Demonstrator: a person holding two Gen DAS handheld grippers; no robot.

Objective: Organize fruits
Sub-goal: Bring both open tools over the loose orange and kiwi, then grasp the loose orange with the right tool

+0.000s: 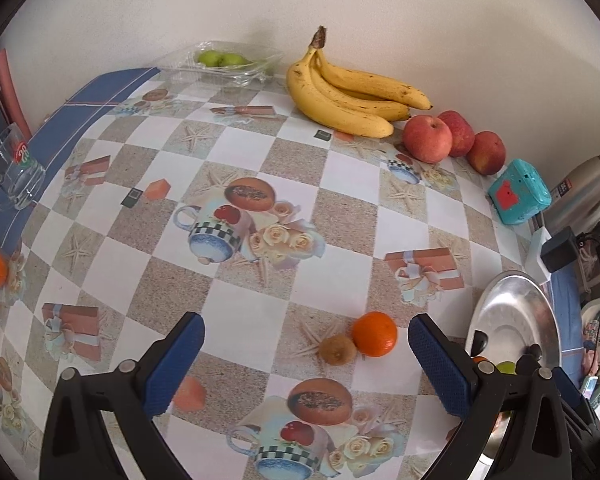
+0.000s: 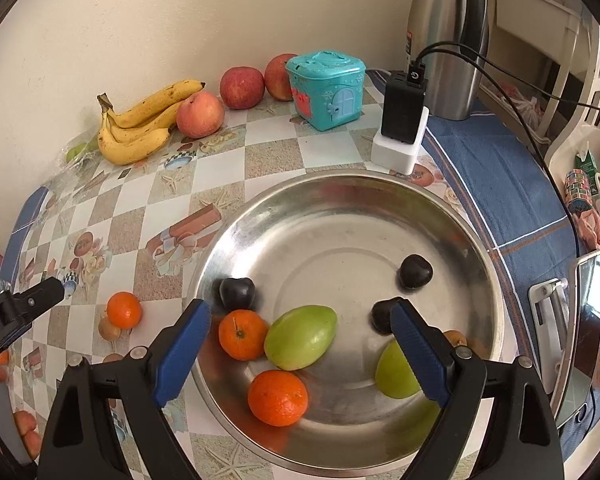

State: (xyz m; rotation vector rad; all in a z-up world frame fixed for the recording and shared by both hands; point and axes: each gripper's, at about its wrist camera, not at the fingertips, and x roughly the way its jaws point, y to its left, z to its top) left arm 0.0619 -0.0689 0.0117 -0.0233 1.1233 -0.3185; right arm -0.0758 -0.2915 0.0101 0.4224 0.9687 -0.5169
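Observation:
My left gripper (image 1: 306, 334) is open and empty above the table. An orange (image 1: 374, 333) and a small brown kiwi (image 1: 337, 349) lie between its fingers, a little ahead. My right gripper (image 2: 300, 322) is open and empty over the steel bowl (image 2: 476, 248). The bowl holds two oranges (image 2: 242, 334), two green fruits (image 2: 300, 337) and three dark plums (image 2: 415, 271). Bananas (image 1: 340, 92) and three red apples (image 1: 427, 138) lie by the wall. The loose orange (image 2: 124, 309) and kiwi (image 2: 109, 329) lie left of the bowl in the right wrist view.
A clear plastic tray with green fruits (image 1: 220, 59) stands at the back. A glass mug (image 1: 12, 172) is at the left edge. A teal toy box (image 2: 326, 90), a black charger on a white block (image 2: 402, 120) and a steel thermos (image 2: 446, 36) stand behind the bowl.

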